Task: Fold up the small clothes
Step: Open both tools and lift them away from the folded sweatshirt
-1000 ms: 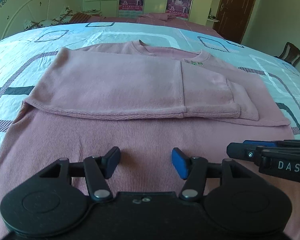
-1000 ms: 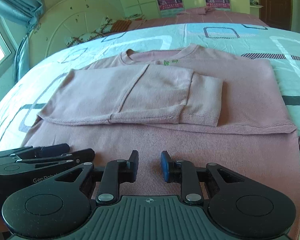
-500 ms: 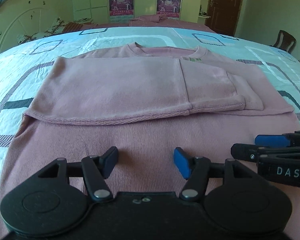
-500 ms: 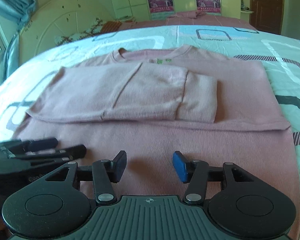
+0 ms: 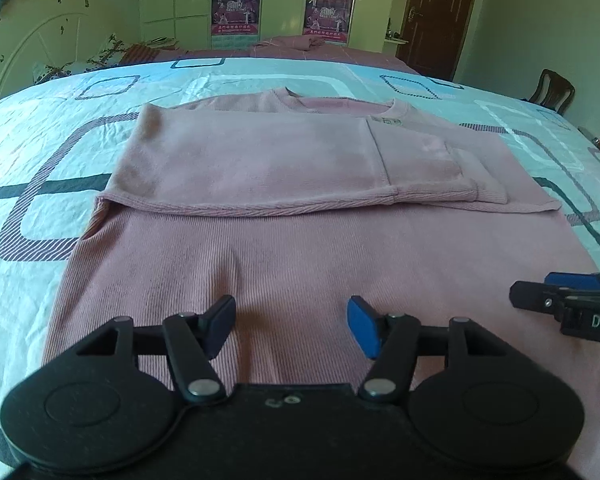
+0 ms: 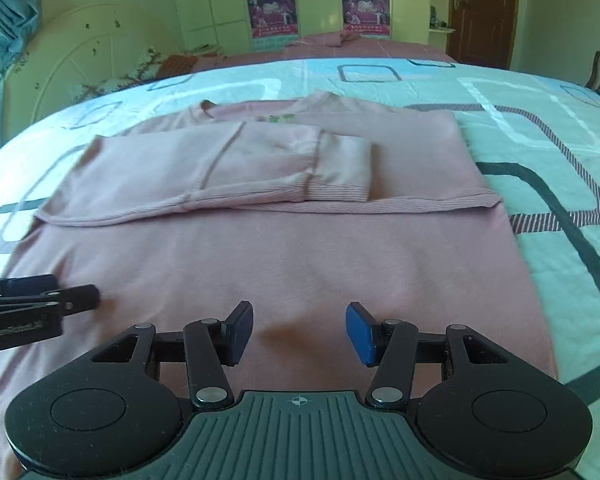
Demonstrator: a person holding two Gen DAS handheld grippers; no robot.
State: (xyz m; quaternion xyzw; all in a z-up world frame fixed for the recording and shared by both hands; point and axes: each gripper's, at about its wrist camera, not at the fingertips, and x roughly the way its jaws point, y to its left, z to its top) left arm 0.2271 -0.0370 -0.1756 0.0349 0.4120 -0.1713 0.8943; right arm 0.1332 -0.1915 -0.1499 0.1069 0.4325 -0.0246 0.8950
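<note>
You've got the bed under its patterned cover, the pink sweater flat across it, both sleeves folded over the chest. Your left gripper hangs above the hem, jaws apart, empty; your right gripper beside it has just been opening, nothing between its jaws

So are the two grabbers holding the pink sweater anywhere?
No. The left gripper and the right gripper both hang open over the pink sweater, with nothing pinched between their fingers.
</note>
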